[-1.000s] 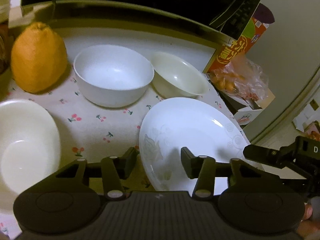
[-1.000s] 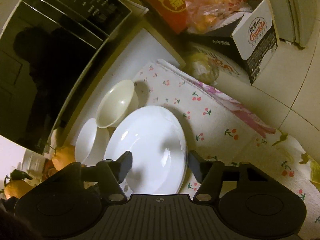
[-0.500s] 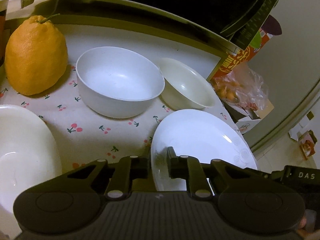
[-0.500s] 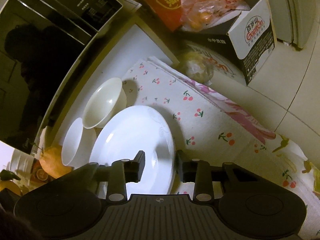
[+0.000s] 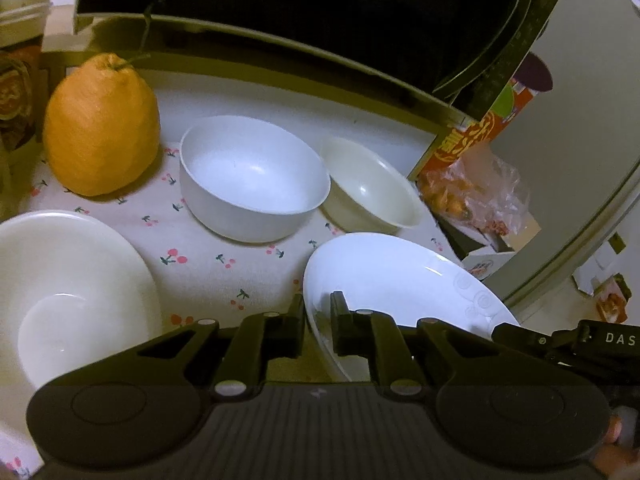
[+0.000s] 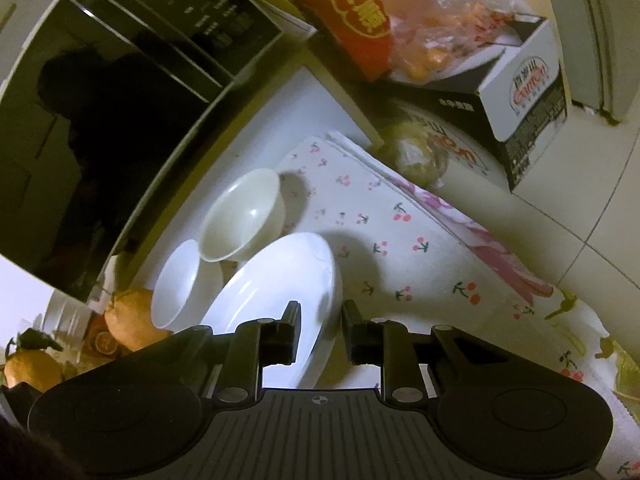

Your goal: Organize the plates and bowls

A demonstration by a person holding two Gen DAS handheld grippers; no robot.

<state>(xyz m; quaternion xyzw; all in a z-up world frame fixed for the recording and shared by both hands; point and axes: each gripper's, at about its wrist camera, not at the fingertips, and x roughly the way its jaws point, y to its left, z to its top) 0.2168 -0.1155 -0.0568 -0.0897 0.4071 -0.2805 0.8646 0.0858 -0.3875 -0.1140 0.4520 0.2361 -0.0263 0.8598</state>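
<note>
On the cherry-print cloth (image 5: 208, 264), lifted at one side since a second ago: the white plate (image 5: 400, 280), now tilted. Pinched at opposite rims by the left gripper (image 5: 317, 312) and right gripper (image 6: 320, 320), both narrowed from wide. Counted nearby: one white bowl (image 5: 252, 176), one cream bowl (image 5: 372, 184), another white dish (image 5: 68, 292) at left, one orange citrus (image 5: 100, 124).

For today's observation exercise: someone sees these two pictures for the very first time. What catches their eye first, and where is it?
Most striking is the white plate, tilted up off the cherry-print cloth with the left claw and right claw each closed on its rim from opposite sides. Next comes the big orange citrus fruit at the back left, in front of the black microwave. Two white bowls sit side by side between them.
</note>
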